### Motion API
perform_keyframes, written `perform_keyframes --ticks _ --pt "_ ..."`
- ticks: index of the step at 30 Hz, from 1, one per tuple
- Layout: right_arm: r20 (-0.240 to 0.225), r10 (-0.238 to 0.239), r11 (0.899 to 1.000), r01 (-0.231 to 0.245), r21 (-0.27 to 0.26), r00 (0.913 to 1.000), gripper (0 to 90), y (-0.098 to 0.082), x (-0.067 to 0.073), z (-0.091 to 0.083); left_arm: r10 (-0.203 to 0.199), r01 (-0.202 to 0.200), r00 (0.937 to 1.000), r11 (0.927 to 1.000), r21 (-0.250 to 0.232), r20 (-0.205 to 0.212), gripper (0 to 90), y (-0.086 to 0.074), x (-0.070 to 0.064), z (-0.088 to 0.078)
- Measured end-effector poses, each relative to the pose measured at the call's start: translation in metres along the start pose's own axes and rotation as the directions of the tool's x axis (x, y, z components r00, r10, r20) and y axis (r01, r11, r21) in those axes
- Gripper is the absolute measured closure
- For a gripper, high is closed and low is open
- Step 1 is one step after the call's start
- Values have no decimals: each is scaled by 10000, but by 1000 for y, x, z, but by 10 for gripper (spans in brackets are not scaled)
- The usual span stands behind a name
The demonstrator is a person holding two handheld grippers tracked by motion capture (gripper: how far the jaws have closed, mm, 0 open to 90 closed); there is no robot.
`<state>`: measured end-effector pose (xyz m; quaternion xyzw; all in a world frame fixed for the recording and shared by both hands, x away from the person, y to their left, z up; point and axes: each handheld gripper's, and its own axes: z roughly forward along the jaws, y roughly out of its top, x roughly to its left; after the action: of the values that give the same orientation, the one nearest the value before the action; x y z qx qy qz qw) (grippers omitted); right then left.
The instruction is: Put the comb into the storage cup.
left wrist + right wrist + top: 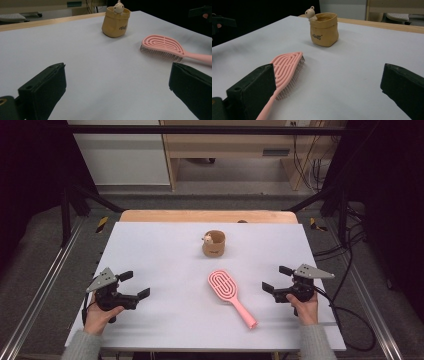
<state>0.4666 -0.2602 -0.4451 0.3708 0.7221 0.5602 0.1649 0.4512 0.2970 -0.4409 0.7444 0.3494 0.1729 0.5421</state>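
Both my grippers, left gripper point(134, 284) and right gripper point(278, 278), are hanging spread wide, gripping nothing.
Pink hairbrush point(231, 296) is lying flat between them, at the table's point(165, 250) six o'clock, below the tan pouch point(214, 244).

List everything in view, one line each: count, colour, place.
hairbrush: one, pink, bristles down, near middle of the table, handle toward the right tool
pouch-shaped pot: one, tan, upright beyond the hairbrush, small cream bear figure at its rim
table: one, white top, wooden far edge
left tool: one, black, jaws open, left of the hairbrush
right tool: one, black, jaws open, right of the hairbrush
hands: two, grey sleeves, near edge
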Motion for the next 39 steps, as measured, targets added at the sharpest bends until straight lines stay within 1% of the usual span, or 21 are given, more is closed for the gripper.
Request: perform_keyframes --ticks 11,13,19,21,31,32,34,35,39 --pt "-2 45 10000 -45 57 10000 3 0 0 0 -64 64 10000 9999 79 29 11 -1 1 0" --pt "58 -29 9999 28 150 10000 3 1 1 0 -66 66 10000 9999 83 21 11 -1 1 0" --pt "36 -76 9997 76 239 10000 3 4 5 1 -152 152 9999 9998 114 -9 11 -3 3 0" --pt "10 -56 9995 55 303 10000 3 5 7 2 -158 158 9999 9998 111 -21 11 -3 3 0" --pt "-111 -295 9965 303 780 9995 3 10 19 9 -212 212 9998 9997 87 -18 11 -3 3 -1" --pt "-137 -300 9953 311 918 9995 3 11 22 11 -196 196 9998 9998 100 -33 11 -3 3 0" --pt "-137 -339 9948 350 954 9993 3 12 23 12 -197 198 9998 9997 107 -19 11 -3 3 0" --pt "-184 -399 9933 417 1075 9990 3 13 26 13 -191 191 9998 9998 113 -27 11 -3 3 0" --pt "-269 -438 9923 467 1149 9987 3 15 31 15 -201 202 9998 9997 101 -28 11 -3 4 0"
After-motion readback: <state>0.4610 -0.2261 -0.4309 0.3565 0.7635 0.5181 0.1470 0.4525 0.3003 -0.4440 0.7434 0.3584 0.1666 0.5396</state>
